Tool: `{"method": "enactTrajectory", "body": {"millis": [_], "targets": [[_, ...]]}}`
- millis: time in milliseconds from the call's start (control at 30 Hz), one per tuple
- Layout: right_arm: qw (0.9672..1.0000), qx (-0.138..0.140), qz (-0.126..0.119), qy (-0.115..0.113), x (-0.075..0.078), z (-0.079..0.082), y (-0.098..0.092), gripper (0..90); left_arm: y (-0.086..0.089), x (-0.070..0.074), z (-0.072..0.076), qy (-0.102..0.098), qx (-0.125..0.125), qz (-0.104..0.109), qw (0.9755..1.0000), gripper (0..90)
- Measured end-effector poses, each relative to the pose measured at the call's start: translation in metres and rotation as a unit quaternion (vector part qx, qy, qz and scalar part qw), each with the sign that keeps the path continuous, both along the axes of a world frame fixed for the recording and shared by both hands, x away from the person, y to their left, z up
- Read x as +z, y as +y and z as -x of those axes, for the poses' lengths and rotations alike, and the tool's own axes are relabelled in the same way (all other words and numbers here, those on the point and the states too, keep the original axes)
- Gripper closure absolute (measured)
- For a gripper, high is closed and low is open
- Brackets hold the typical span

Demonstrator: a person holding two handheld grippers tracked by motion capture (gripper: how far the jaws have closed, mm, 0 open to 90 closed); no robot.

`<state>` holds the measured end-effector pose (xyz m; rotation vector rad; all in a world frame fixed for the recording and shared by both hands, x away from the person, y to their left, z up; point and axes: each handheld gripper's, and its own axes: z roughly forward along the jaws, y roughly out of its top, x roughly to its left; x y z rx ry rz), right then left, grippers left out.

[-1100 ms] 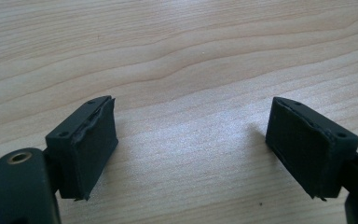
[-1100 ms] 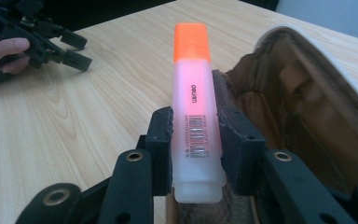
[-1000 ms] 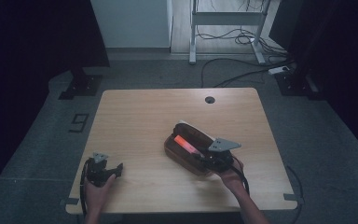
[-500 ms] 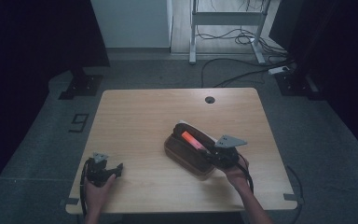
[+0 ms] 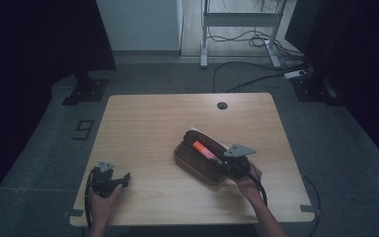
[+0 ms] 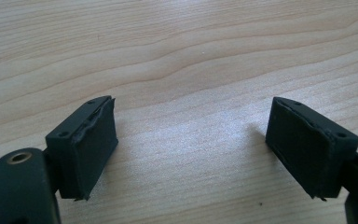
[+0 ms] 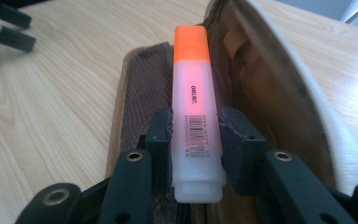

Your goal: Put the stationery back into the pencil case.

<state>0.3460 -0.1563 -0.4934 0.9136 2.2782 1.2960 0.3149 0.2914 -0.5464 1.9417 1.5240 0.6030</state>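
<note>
Orange-capped highlighter [image 7: 193, 100] is clamped in the right gripper [image 7: 195, 140] over the open brown pencil case [image 5: 197, 165] at frame centre, seemingly to be released inside, while the left gripper [image 6: 191, 140] rests wide open at lower left.

Around the brown pouch [image 5: 197, 163], your table [image 5: 148, 123] lies bare on its far and left sides. Your left gripper [image 5: 109, 178] sits well left of it; your right gripper [image 7: 195, 133] blocks its near-right end.
</note>
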Motion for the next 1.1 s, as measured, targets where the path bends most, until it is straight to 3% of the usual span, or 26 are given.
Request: {"method": "enactTrajectory", "body": {"millis": [367,733,933,1100], "targets": [[0.9993,-0.005,0.036,-0.013,-0.009,0.001,0.011,64.0,0.000,0.000,0.000,0.000,0.000,0.000,1.0000,16.2],[0.9993,0.009,0.034,-0.014,-0.007,0.005,0.014,58.3,0.000,0.000,0.000,0.000,0.000,0.000,1.0000,16.1],[0.9996,0.005,0.016,-0.024,0.003,0.009,0.011,51.8,0.000,0.000,0.000,0.000,0.000,0.000,1.0000,16.2],[0.9990,-0.015,-0.027,-0.033,0.018,0.012,-0.004,45.4,0.000,0.000,0.000,0.000,0.000,0.000,1.0000,16.2]]}}
